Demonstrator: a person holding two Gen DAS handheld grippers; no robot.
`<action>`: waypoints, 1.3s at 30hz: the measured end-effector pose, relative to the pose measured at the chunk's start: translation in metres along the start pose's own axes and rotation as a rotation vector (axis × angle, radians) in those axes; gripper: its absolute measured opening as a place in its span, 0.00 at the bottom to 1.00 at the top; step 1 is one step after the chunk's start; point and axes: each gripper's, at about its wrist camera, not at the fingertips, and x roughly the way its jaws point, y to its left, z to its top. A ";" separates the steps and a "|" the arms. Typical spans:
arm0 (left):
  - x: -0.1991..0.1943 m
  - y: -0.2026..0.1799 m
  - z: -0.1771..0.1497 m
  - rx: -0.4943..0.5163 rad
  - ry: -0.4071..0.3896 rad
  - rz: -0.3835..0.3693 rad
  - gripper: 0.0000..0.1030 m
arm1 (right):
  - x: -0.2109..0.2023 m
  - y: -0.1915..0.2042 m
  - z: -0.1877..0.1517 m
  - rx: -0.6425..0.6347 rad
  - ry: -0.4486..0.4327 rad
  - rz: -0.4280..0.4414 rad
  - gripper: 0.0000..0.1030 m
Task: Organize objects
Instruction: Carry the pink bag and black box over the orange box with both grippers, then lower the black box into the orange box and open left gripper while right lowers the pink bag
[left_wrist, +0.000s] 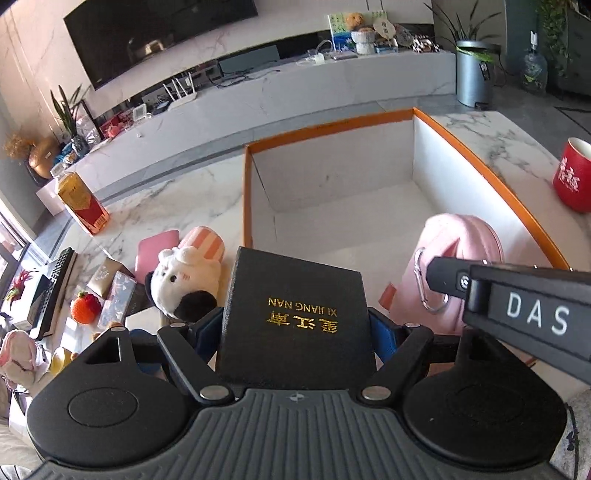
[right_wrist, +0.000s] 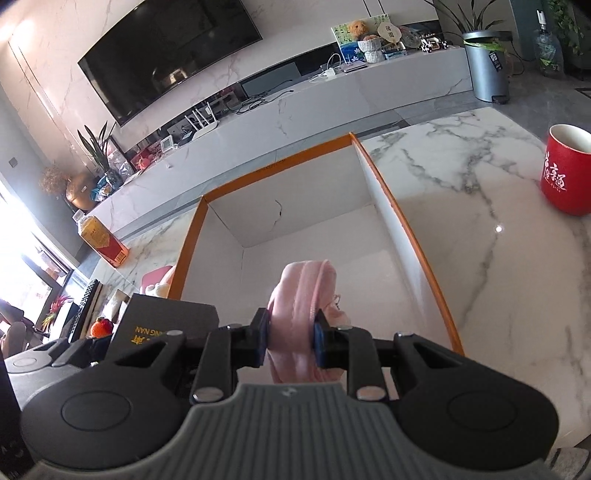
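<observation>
Closest in on the left wrist view, the left gripper (left_wrist: 295, 325) has its blue pads set wide against both sides of a black box (left_wrist: 295, 317) with gold "XI JIANG NAN" lettering, gripping it at the near rim of the orange-edged white box (left_wrist: 498, 192). Over on the right wrist view, the right gripper (right_wrist: 291, 341) is pinched tight on a pink zip pouch (right_wrist: 301, 295), squeezing its soft middle, with the pouch hanging over the near part of the white box's floor. From the left side you can see the pouch's silver carabiner (left_wrist: 430, 284) dangling beside the right gripper's finger.

Just left of the black box, a plush animal (left_wrist: 181, 280) lies on the marble table (right_wrist: 461, 206), with a strawberry-shaped toy (left_wrist: 85, 307) farther left among small packets. Further out, a yellow-and-red bottle (left_wrist: 83, 203) stands on the table's left side, and a red mug (right_wrist: 567, 173) sits well apart on the right. Beyond it all, a long TV console (right_wrist: 332, 96) runs under a wall-mounted television (right_wrist: 166, 55).
</observation>
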 end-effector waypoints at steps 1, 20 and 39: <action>0.002 -0.003 -0.002 0.023 0.015 -0.012 0.91 | 0.001 -0.001 0.000 0.002 0.003 0.003 0.24; -0.012 -0.028 -0.011 0.162 -0.028 0.124 1.00 | 0.018 -0.007 -0.005 0.040 0.060 0.076 0.24; 0.004 -0.001 -0.020 0.025 -0.091 -0.045 1.00 | 0.018 -0.006 -0.007 0.033 0.065 0.072 0.26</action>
